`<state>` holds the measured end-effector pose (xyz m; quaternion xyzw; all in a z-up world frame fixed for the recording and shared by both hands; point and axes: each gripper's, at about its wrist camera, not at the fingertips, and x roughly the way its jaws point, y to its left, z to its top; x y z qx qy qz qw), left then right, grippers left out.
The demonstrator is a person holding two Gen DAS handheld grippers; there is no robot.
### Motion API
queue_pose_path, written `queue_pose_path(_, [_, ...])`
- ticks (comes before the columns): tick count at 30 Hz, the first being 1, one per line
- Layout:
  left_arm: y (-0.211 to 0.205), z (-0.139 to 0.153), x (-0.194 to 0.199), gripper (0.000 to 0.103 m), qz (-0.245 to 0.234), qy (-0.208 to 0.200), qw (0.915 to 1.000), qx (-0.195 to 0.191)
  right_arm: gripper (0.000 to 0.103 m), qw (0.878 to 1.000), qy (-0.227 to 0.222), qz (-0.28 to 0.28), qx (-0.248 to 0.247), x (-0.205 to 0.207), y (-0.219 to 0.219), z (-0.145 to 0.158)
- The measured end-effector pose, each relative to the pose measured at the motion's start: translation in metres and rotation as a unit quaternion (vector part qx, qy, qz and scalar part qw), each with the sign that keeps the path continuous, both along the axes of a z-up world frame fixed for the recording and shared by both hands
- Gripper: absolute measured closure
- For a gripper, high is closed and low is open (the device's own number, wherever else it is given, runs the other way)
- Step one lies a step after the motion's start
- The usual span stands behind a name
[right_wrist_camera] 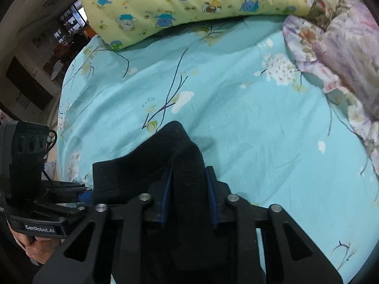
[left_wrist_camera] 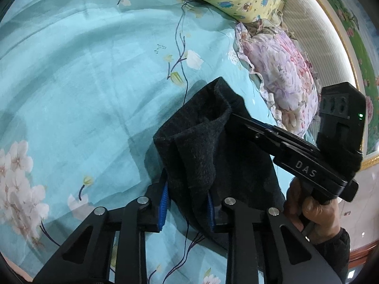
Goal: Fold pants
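Note:
The black pants [left_wrist_camera: 203, 146] hang bunched above the turquoise floral bedsheet [left_wrist_camera: 83, 82]. My left gripper [left_wrist_camera: 187, 198] is shut on the cloth between its blue pads. My right gripper [left_wrist_camera: 233, 116] comes in from the right and is shut on the upper edge of the same cloth. In the right wrist view the pants [right_wrist_camera: 165, 156] fill the space between my right gripper's [right_wrist_camera: 188, 189] blue pads. My left gripper [right_wrist_camera: 86, 193] grips the cloth's left edge there. The lower part of the pants is hidden behind the grippers.
A yellow cartoon-print pillow [right_wrist_camera: 201, 2] lies at the far side of the bed. A pink and lilac floral quilt [right_wrist_camera: 343, 59] is piled at the right. The bedsheet [right_wrist_camera: 260, 130] stretches ahead. A padded headboard [left_wrist_camera: 315, 47] stands behind the quilt.

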<state>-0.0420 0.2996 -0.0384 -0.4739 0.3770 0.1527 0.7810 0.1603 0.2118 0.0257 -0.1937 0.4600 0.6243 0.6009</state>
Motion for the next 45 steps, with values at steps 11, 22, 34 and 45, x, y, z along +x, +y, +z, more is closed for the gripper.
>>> queue_pose_path(11, [-0.025, 0.054, -0.003, 0.086, -0.029, -0.041, 0.9973, 0.054, 0.081, 0.995, 0.021, -0.063, 0.080, 0.000, -0.050, 0.042])
queue_pose_path(22, [-0.086, 0.124, 0.007, 0.086, -0.098, -0.103, 0.9843, 0.105, 0.081, 0.970, 0.055, -0.148, 0.186, 0.010, -0.142, 0.085])
queue_pose_path(34, [-0.162, 0.159, 0.021, 0.086, -0.178, -0.130, 0.9667, 0.130, 0.081, 0.945, 0.073, -0.208, 0.243, 0.019, -0.236, 0.097])
queue_pose_path(45, [-0.230, 0.163, 0.041, 0.086, -0.248, -0.129, 0.9491, 0.145, 0.081, 0.920, 0.084, -0.268, 0.275, 0.019, -0.314, 0.081])
